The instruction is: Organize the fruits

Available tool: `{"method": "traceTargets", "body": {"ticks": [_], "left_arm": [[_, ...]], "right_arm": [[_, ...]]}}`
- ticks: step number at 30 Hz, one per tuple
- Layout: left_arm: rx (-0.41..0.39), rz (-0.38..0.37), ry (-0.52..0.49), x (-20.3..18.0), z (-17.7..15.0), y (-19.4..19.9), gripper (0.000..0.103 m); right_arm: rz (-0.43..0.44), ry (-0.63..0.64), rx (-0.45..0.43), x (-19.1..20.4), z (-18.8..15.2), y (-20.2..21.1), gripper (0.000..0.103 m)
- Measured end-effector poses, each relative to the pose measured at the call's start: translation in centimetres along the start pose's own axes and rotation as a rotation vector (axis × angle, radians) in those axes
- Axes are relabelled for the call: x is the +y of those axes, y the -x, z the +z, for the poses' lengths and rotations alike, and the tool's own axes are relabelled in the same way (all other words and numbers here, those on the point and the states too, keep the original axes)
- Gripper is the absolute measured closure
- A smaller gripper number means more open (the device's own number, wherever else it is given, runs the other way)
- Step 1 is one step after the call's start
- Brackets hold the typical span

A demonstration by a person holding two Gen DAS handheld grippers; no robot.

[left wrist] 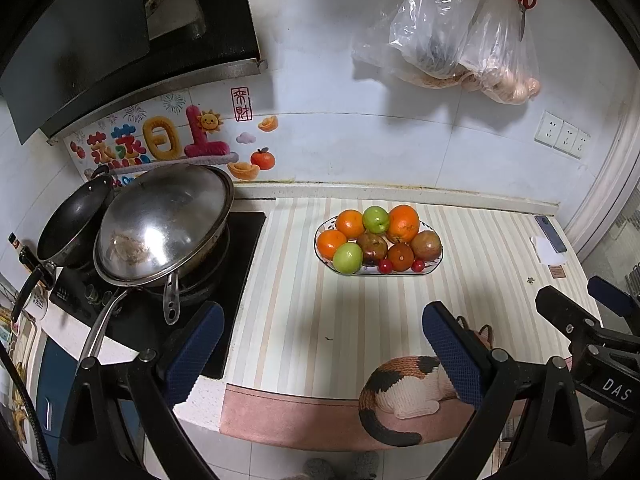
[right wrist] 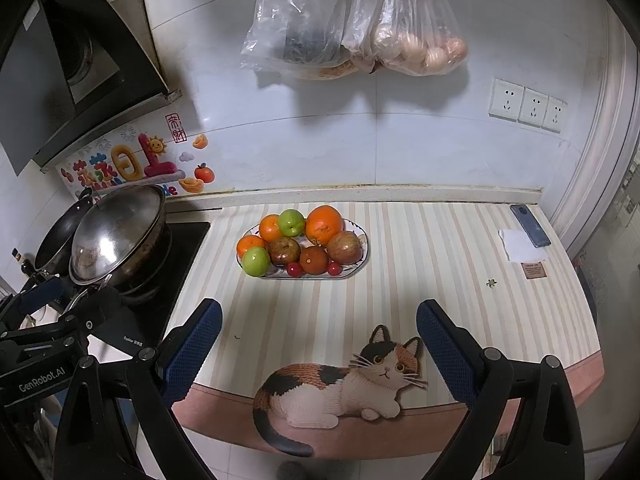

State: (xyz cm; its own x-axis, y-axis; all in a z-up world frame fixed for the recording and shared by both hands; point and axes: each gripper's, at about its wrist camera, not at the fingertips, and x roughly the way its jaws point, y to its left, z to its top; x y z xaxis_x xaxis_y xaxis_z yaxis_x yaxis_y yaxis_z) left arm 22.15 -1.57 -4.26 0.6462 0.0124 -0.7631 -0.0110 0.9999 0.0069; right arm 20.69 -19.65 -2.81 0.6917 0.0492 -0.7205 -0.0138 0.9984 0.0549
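Observation:
An oval patterned plate stands on the striped counter mat near the back wall. It holds several fruits: oranges, green apples, red-brown apples and two small red cherry-like fruits. My left gripper is open and empty, held above the front of the counter, well short of the plate. My right gripper is open and empty, also near the front edge; it shows at the right in the left wrist view.
A stove with a lidded steel wok and a black pan stands at the left. A phone and white paper lie at the back right. Plastic bags hang on the wall. A cat picture marks the mat's front.

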Motion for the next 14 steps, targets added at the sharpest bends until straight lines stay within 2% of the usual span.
{"method": "traceTargets", "body": {"ticks": [14], "left_arm": [[-0.011,0.002,0.008,0.16,0.05,0.51,0.001]], "right_arm": [[-0.003,0.004,-0.004,0.18,-0.11,0.07,0.003]]}}
